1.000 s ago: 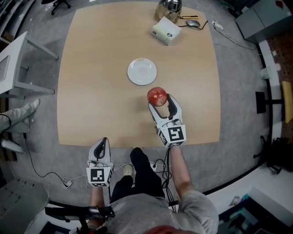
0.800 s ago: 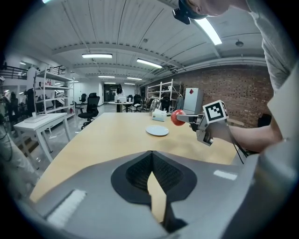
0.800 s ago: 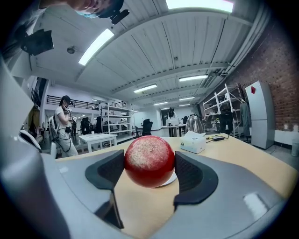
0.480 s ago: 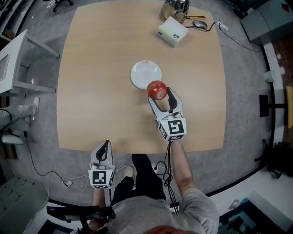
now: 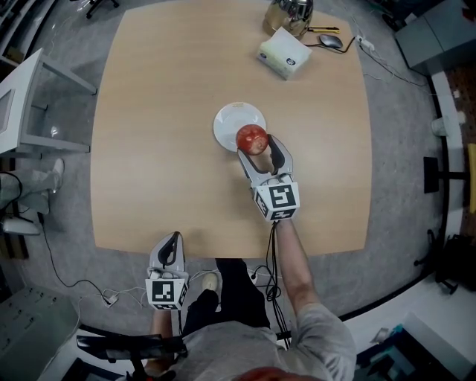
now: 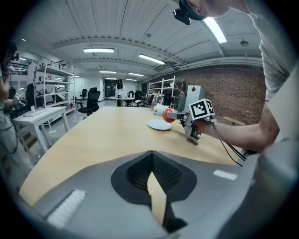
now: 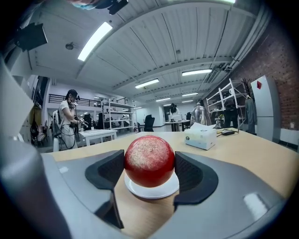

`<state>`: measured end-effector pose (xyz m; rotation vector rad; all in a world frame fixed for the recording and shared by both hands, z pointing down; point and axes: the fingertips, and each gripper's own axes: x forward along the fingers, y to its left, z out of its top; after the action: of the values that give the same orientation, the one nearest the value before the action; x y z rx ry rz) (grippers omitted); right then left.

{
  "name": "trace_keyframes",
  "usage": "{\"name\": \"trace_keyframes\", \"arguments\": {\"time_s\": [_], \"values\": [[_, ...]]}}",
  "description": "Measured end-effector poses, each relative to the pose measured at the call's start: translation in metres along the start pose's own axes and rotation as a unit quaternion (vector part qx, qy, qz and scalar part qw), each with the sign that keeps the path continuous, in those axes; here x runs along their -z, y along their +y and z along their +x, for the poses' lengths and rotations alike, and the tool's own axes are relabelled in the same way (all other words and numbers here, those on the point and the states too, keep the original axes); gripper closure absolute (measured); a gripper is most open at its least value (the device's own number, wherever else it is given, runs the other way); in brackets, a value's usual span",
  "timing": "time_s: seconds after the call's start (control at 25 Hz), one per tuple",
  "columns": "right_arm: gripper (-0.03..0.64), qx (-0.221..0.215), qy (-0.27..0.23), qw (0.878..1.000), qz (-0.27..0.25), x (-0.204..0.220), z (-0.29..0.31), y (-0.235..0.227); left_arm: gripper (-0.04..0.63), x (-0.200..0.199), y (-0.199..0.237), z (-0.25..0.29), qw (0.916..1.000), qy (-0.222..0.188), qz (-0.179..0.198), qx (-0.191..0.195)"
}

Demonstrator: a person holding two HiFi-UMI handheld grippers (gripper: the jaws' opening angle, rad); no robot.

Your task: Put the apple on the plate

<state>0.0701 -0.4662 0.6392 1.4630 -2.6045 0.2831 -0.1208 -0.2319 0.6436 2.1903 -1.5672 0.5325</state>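
Mid-frame on the table point(image 5: 149, 149), the plate point(image 5: 227, 123) lies just up-left of the right gripper point(image 5: 257, 146). That gripper clamps the apple point(image 5: 252, 139) over the plate's lower-right rim, apparently not yet set down. The left gripper point(image 5: 170, 239), closed on nothing, hangs lower left, well apart.

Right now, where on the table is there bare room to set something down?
The table is bare across its whole left half, from the plate to the left edge, and along the right side past the right gripper. Crowded: the far right corner, with tissue box, metal kettle and mouse; and the centre, where that gripper holds the apple by the plate.
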Motion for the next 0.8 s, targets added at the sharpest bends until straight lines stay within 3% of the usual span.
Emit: {"name": "trace_keyframes", "arguments": {"time_s": [0.8], "values": [[0.272, -0.009, 0.04, 0.999, 0.002, 0.016, 0.042, -0.006, 0.575, 0.001, 0.007, 0.021, 0.9999, 0.007, -0.007, -0.001]]}}
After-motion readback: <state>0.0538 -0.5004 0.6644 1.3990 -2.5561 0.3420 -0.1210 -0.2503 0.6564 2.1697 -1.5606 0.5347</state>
